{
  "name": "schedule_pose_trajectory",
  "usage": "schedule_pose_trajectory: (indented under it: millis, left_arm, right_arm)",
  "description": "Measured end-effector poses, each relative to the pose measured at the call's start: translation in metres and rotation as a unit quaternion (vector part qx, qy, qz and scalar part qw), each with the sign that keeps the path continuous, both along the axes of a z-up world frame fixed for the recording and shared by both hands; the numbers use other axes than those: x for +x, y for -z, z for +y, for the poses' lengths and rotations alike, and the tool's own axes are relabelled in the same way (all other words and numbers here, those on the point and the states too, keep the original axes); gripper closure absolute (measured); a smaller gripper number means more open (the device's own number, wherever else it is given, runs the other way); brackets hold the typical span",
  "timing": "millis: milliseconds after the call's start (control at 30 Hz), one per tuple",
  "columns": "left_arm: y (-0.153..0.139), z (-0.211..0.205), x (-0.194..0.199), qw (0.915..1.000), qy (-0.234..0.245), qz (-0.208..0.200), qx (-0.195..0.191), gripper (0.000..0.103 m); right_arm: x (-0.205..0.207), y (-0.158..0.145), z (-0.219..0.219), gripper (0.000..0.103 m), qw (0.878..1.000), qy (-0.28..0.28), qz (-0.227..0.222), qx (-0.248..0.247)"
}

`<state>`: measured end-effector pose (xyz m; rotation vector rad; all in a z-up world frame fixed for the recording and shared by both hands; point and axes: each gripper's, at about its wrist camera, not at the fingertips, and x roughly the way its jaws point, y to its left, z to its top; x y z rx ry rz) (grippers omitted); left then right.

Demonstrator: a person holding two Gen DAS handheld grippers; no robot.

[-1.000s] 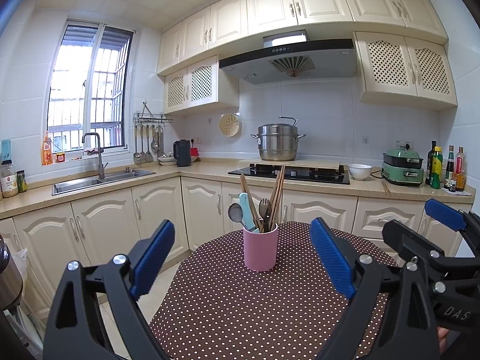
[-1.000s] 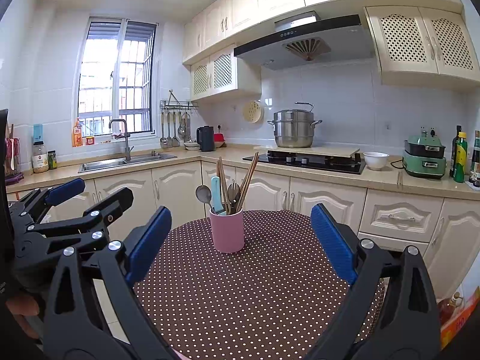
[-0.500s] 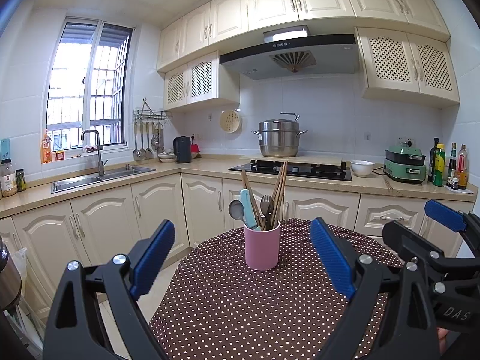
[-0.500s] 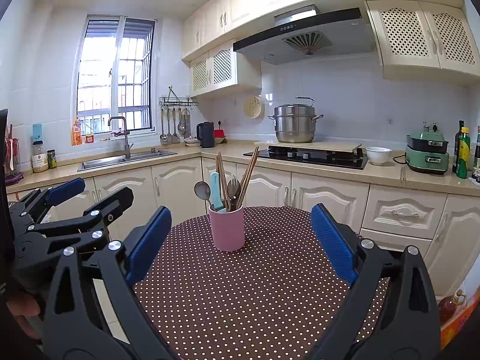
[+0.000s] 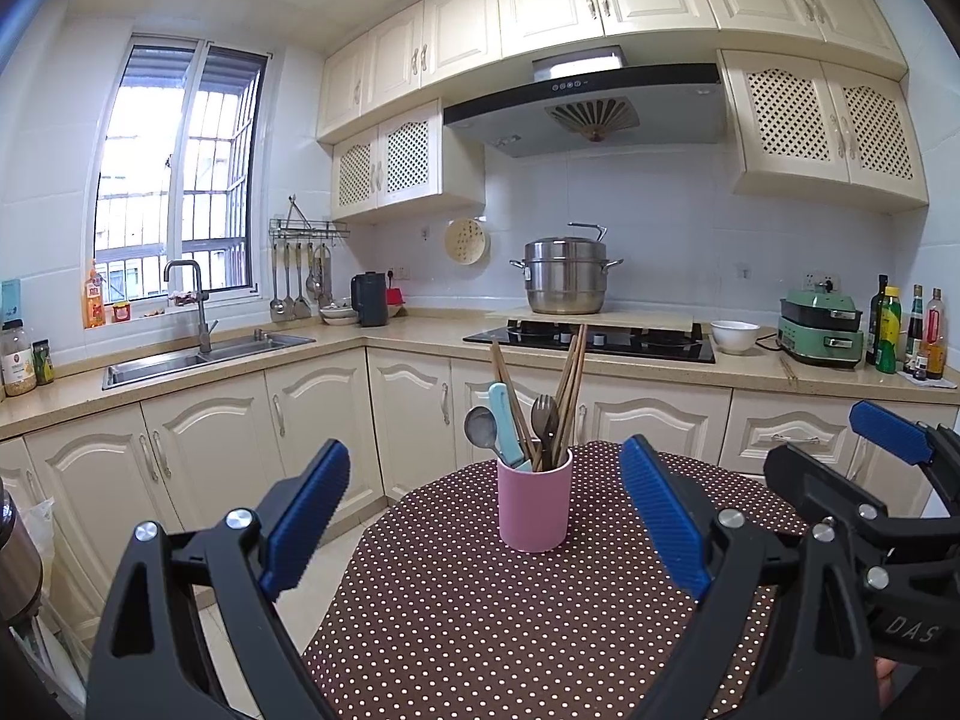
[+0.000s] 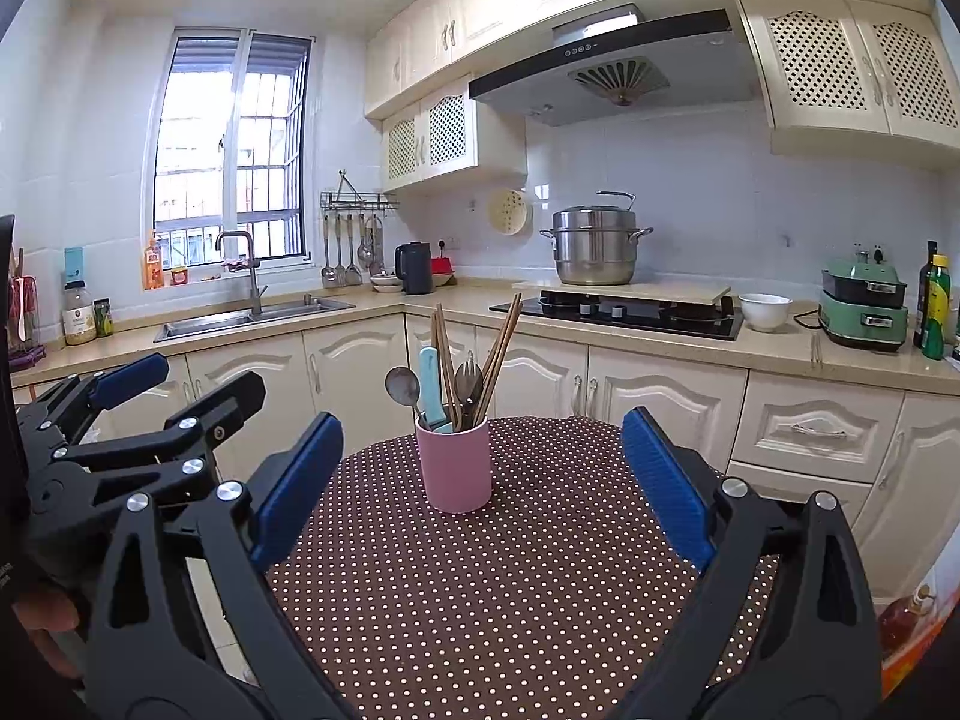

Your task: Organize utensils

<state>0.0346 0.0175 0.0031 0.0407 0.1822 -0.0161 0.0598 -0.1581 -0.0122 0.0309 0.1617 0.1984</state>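
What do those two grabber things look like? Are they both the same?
Yes, they match. The left gripper and the right gripper each have a black frame of angled plastic arms joined by round silver bolts. Their fingers end in flat, bright blue ribbed pads. White letters reading "DAS" show on the right one's black body in the left wrist view. No cables show.

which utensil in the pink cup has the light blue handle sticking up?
The flat, light blue handle, standing in the pink cup between the metal spoon and the wooden chopsticks. It is the only coloured one; the rest are metal or wood.

Pink cup (image 6: 454, 474) between open jaws
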Motion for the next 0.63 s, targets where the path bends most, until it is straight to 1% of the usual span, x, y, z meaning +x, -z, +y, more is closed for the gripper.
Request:
schedule_pose_trajectory:
  millis: [267,400,567,600,633]
  left_arm:
    - [0.010,0.004,0.023,0.9998,-0.005,0.022,0.000,0.013]
    - [0.017,0.006,0.041,0.9991,-0.007,0.042,-0.001,0.013]
    - [0.035,0.006,0.070,0.9967,-0.005,0.081,-0.005,0.013]
    - [0.041,0.007,0.079,0.9955,-0.004,0.094,-0.007,0.013]
    - [0.048,0.009,0.089,0.9938,-0.006,0.111,-0.009,0.013]
  right_arm:
    - [0.026,0.009,0.001,0.011,1.000,-0.006,0.022,0.001]
    - [0.042,0.015,0.001,0.011,0.999,-0.008,0.037,0.001]
    - [0.073,0.030,0.000,0.011,0.998,-0.005,0.064,-0.012]
    - [0.079,0.033,-0.001,0.011,0.997,-0.004,0.070,-0.017]
    - [0.091,0.039,-0.002,0.011,0.996,0.000,0.086,-0.028]
